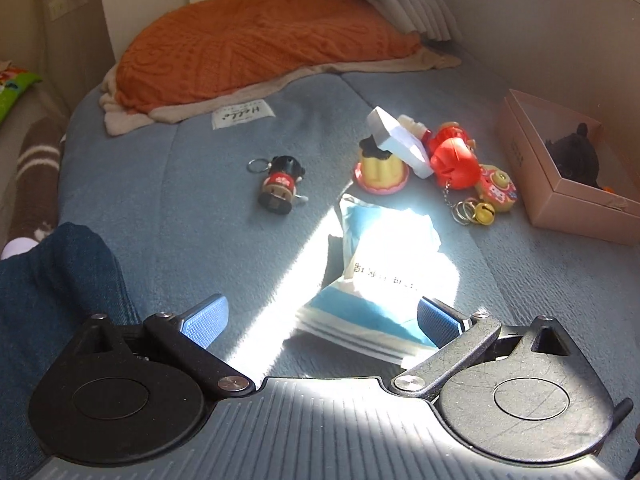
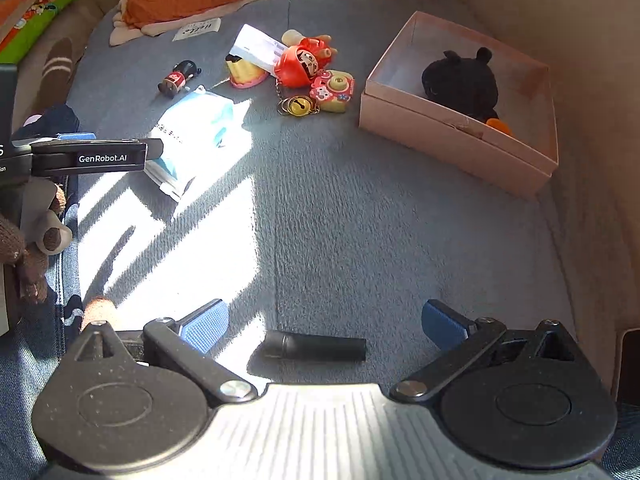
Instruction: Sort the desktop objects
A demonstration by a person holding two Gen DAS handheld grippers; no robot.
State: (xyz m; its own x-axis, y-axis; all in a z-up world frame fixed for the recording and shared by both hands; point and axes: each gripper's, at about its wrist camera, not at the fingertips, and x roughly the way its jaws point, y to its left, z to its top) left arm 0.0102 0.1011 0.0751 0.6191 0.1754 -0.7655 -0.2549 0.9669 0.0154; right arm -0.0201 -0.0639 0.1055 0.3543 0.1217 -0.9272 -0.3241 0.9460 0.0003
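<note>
Covering the whole scene, a blue-grey blanket [image 1: 208, 184] carries a doll keychain [image 1: 280, 184], a sunlit tissue pack [image 1: 380, 272], heaped toys [image 1: 440, 156] and a pink box [image 2: 460, 140]. Left gripper [image 1: 320, 316] and right gripper [image 2: 324, 324] gape wide, holding nothing; a black tube [image 2: 316, 346] lies between the right one's fingers.

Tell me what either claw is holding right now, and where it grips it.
Nothing is held. The left claw and the right claw both stand open and empty.
</note>
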